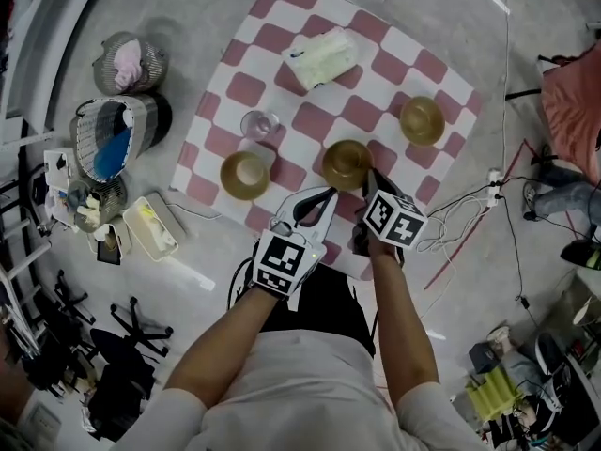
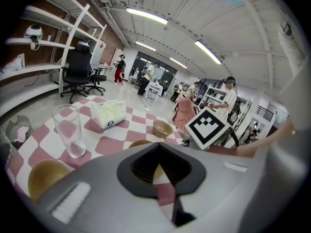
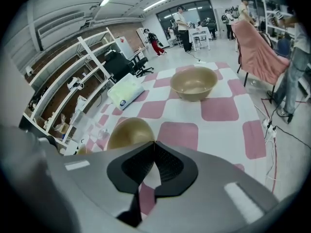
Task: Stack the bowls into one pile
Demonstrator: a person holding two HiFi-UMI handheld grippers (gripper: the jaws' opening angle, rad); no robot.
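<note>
Nothing is stacked yet: all three bowls sit apart on the cloth, so I judge the whole pile is left to build.

The middle bowl stands upright near the cloth's near edge, just ahead of both claws. It is a golden-brown, round bowl with a smooth, slightly glossy inside, and it looks empty. The left bowl is off to its left and looks the same but a shade paler inside. The far bowl sits well apart to the right and further back, also upright and empty. All three look alike in shape, so they should nest.

The left claw points at the middle bowl from the near left. Its own view shows the jaws clenched tip to tip with nothing between them. The right claw is close to the bowl's near right rim, likewise clenched and empty. Whether it touches the rim I cannot tell.

A clear drinking glass stands behind the left bowl, and a pale tissue pack lies further back. Everything rests on a pink-and-white checked cloth.
</note>
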